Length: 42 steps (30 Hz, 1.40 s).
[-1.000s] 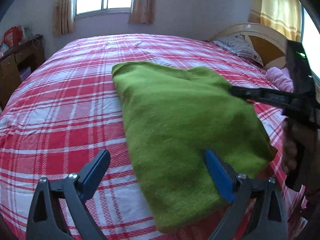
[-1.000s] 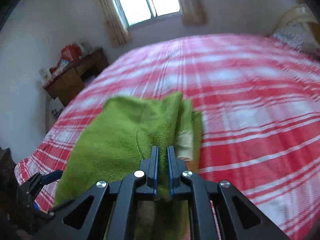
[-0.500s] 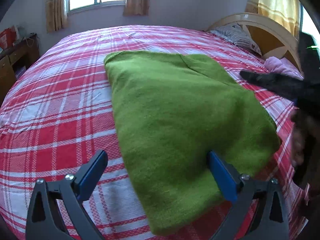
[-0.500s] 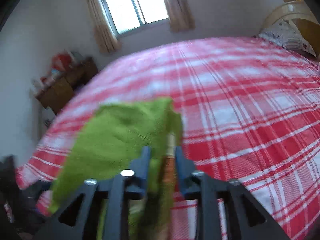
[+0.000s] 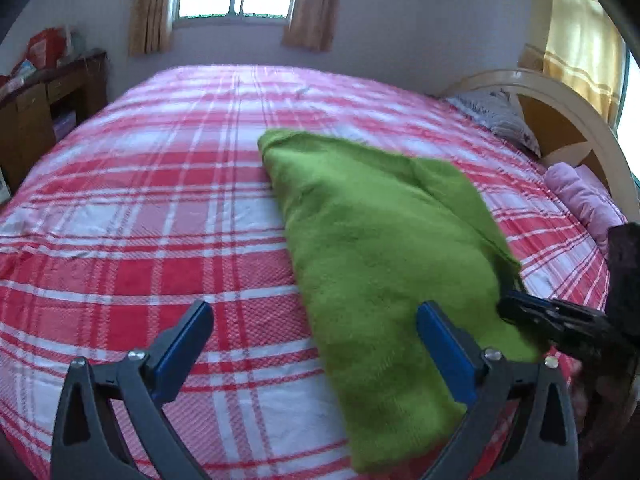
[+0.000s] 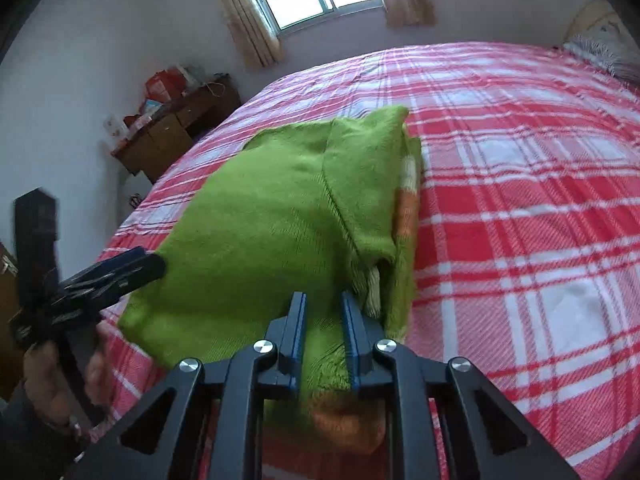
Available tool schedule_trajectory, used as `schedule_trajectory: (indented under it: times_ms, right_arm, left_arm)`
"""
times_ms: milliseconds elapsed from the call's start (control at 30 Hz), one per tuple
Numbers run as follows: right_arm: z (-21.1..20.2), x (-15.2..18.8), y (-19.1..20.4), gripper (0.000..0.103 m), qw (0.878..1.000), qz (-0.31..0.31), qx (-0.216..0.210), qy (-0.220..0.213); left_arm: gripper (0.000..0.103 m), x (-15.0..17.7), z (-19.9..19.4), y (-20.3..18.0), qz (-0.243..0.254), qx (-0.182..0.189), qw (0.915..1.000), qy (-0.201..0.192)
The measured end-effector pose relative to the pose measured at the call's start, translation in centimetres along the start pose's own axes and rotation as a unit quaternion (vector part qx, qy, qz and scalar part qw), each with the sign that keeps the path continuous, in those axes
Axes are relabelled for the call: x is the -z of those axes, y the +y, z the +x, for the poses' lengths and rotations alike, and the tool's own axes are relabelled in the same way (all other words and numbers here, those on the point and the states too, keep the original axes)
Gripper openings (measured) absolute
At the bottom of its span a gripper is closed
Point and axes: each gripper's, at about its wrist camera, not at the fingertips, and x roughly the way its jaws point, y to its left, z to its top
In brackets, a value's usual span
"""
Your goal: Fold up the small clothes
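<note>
A green sweater (image 5: 380, 240) lies folded in a long strip on the red plaid bed (image 5: 160, 200). My left gripper (image 5: 314, 312) hangs open and wide over the sweater's near left edge, holding nothing. In the right wrist view the sweater (image 6: 260, 208) shows an orange and white layer (image 6: 406, 216) along its right side. My right gripper (image 6: 323, 298) sits low at the sweater's near end, its jaws closing to a narrow gap with green fabric between them. The left wrist view shows the right gripper (image 5: 506, 306) at the sweater's right edge. The left gripper (image 6: 154, 266) is at the sweater's left.
A wooden desk (image 5: 40, 112) with clutter stands left of the bed. A curved headboard (image 5: 560, 96), a patterned pillow (image 5: 496, 116) and a folded pink cloth (image 5: 580, 196) are at the right. Bare plaid sheet (image 6: 520, 200) spreads right of the sweater.
The right gripper let go of the raised sweater fold, sank to the sweater's near right edge and narrowed again. The fold now lies flat. The left gripper shifted sideways, still open.
</note>
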Motion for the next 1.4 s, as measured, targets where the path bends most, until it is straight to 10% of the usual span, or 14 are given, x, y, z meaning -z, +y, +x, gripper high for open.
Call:
schedule_trajectory:
  times_ms: [333,500,767,967,1067,1400]
  right_arm:
    - [-1.9,-3.3,-1.1,0.025,0.997,0.024,-0.047,-0.056]
    - [-2.4,-5.6,-3.0,0.079,0.990,0.085,-0.042,-0.108]
    - [4.3,-7.2,-7.1,0.079,0.992,0.128,-0.015,-0.007]
    - [5.6,-8.2,-7.4,0.077,0.992,0.119,-0.030,-0.010]
    - [6.5,-8.4,-6.9,0.055,0.992,0.104,-0.069,0.002]
    - [7.4,-8.5,-7.0,0.052,0.991,0.110,-0.079,0.013]
  left_arm:
    - [0.103,0.5,1.5,0.0,-0.005,0.030,0.9991,0.030]
    - [0.103,0.3,1.9,-0.1,-0.010,0.039,0.9986,0.034]
    - [0.103,0.5,1.8,-0.1,-0.011,0.047,0.9982,0.035]
    - [0.103,0.4,2.0,0.1,-0.012,0.055,0.9978,0.037]
    - [0.103,0.4,2.0,0.0,-0.011,0.061,0.9974,0.038]
    - [0.095,0.4,2.0,-0.1,-0.005,0.085,0.9956,0.040]
